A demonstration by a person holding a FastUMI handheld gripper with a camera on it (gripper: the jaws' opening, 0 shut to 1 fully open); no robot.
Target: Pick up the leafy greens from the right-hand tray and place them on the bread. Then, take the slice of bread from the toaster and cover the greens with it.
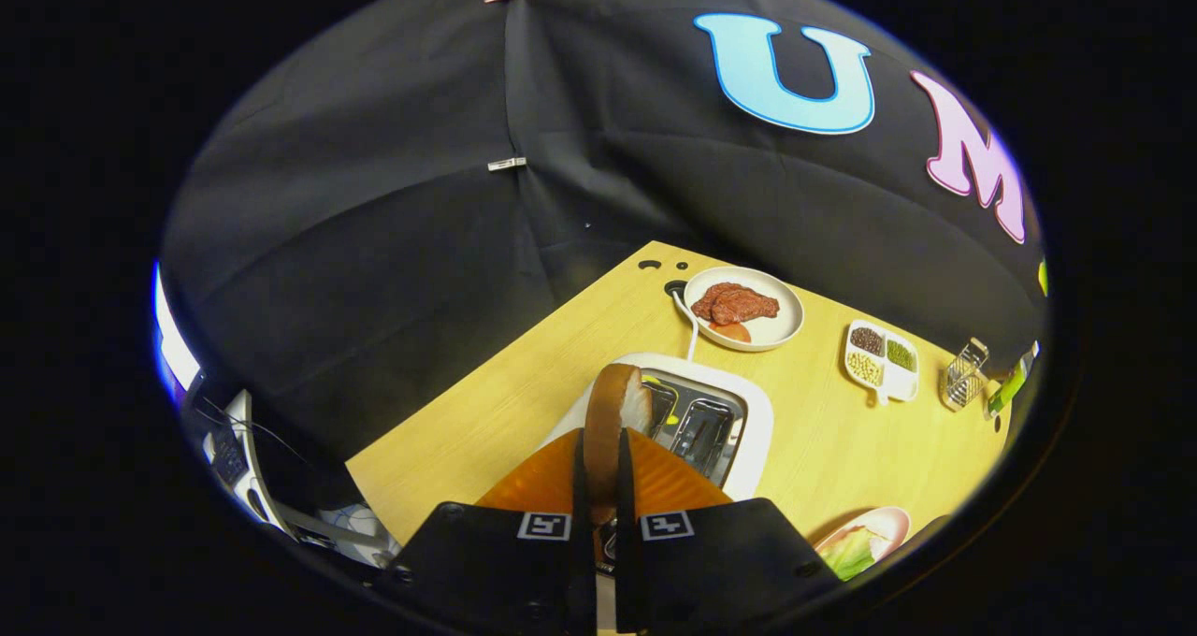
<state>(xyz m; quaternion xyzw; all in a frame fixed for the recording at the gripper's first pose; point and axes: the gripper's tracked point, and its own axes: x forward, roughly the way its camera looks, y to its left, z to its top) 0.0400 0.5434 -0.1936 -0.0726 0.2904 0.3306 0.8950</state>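
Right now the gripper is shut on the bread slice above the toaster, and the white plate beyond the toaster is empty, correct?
Not quite. The gripper is shut on the bread slice above the toaster, but the white plate beyond the toaster is not empty: it holds pieces of reddish-brown meat. The gripper view shows this.

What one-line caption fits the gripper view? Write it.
Gripper shut on bread slice, lifted above the toaster.
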